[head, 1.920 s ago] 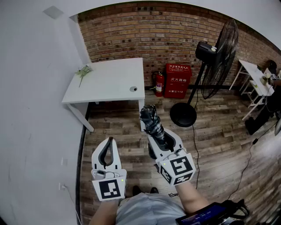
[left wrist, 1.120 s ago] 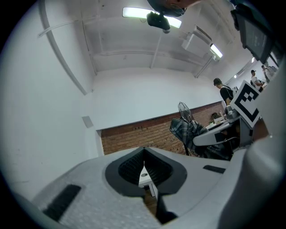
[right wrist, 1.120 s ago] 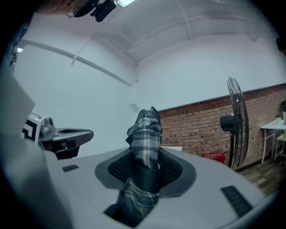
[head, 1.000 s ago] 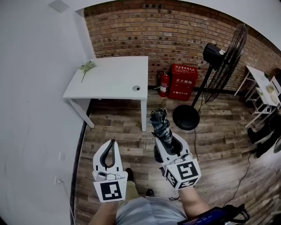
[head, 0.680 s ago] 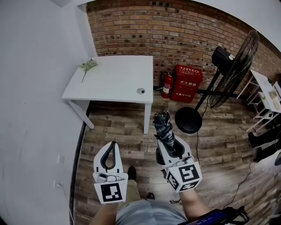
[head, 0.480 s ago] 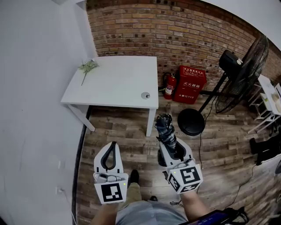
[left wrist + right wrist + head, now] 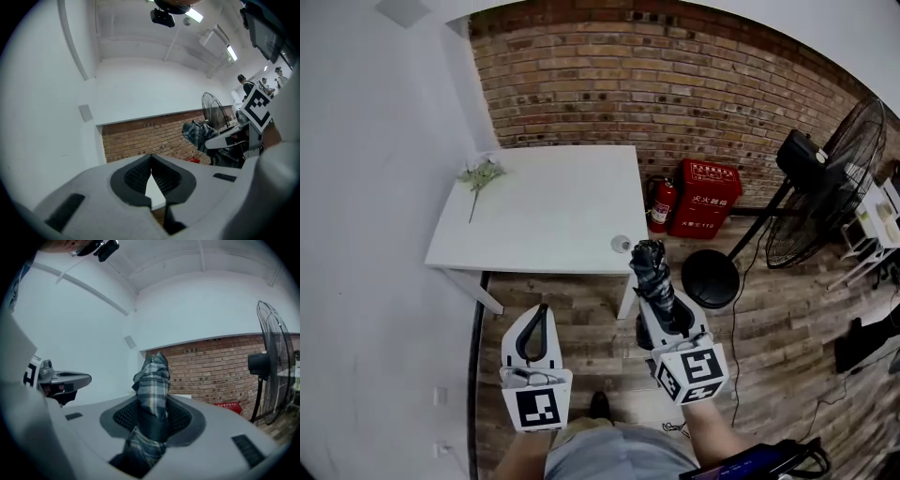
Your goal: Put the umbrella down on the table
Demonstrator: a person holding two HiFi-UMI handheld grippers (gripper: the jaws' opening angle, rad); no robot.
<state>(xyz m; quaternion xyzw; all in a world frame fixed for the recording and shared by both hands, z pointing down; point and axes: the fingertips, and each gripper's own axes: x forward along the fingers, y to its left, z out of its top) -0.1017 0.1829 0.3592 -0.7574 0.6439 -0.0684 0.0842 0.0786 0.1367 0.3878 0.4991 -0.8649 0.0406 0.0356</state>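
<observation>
A folded plaid umbrella [image 7: 654, 279] sticks forward out of my right gripper [image 7: 664, 314], whose jaws are shut on it; in the right gripper view the umbrella [image 7: 152, 394] fills the gap between the pads. Its tip reaches the near right corner of the white table [image 7: 544, 211]. My left gripper [image 7: 533, 328] is held level beside it, just short of the table's near edge. Its jaws are shut with nothing between them, the tips touching in the left gripper view [image 7: 151, 180].
A green sprig [image 7: 476, 175] lies at the table's far left; a round cable hole [image 7: 621, 243] sits by the near right corner. A fire extinguisher [image 7: 660, 204], a red box [image 7: 706, 200] and a standing fan [image 7: 787, 202] stand right of the table by the brick wall.
Both grippers have come forward over the wooden floor towards the table. The umbrella's tip, earlier well short of the table, now reaches its near right corner. Neither grip has changed.
</observation>
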